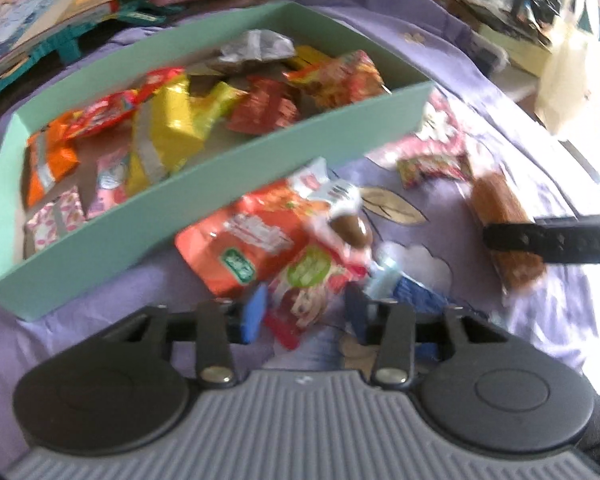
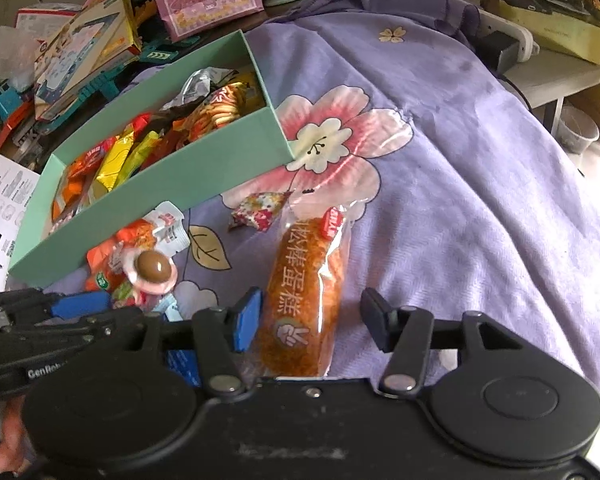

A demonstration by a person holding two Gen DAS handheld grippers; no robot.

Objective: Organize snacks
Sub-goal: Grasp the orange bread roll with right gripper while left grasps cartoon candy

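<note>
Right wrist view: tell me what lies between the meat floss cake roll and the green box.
In the right wrist view, a small floral candy wrapper lies on the purple cloth between the cake roll and the green box; nothing else there.

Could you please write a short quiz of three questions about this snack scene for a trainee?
1. True or false: the long cake bar lies inside the green box.
2. The right gripper is: A) open around the cake bar, B) shut on it, C) far from it.
3. What cloth lies under the snacks?

Key:
1. False; it lies on the cloth outside.
2. A.
3. A purple flowered cloth.
</note>
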